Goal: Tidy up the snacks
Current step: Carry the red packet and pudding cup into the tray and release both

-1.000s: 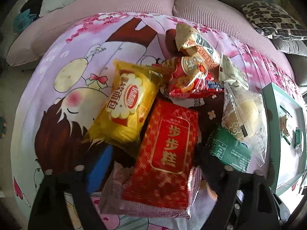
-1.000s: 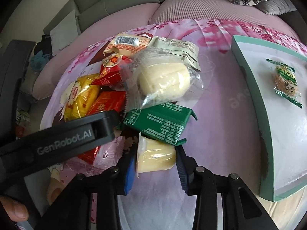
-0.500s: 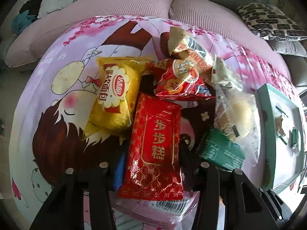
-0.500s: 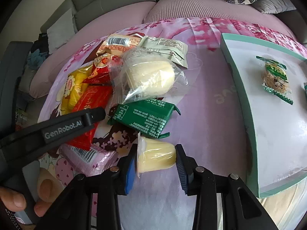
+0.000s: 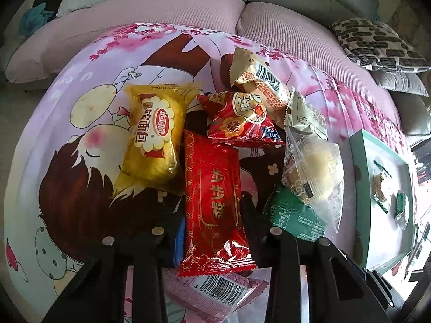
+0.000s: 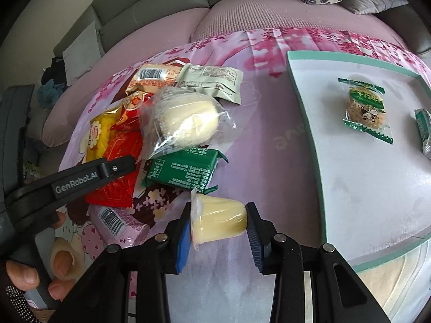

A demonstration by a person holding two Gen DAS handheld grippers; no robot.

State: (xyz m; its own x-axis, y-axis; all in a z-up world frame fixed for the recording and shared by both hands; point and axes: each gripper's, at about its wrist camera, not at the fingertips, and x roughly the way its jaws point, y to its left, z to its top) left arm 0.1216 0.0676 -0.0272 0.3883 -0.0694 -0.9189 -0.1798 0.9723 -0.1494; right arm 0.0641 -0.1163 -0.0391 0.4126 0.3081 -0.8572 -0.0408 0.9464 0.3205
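Note:
A pile of wrapped snacks lies on a pink cartoon cloth. My left gripper is shut on a long red packet with gold characters, held above a pink barcode packet. My right gripper is shut on a small yellow jelly cup, held above the cloth left of the green-rimmed white tray. The tray holds a green-wrapped rice cracker and a silver-green sweet. The tray's rim also shows in the left wrist view.
The pile holds a yellow bread bag, a red peanut bag, a clear-wrapped pastry, a green packet, a beige packet. A pink sofa stands behind. The left gripper's arm crosses the right wrist view.
My left gripper has closed on the red packet and lifted it off the pink one. My right gripper has risen and moved slightly toward the tray with the jelly cup.

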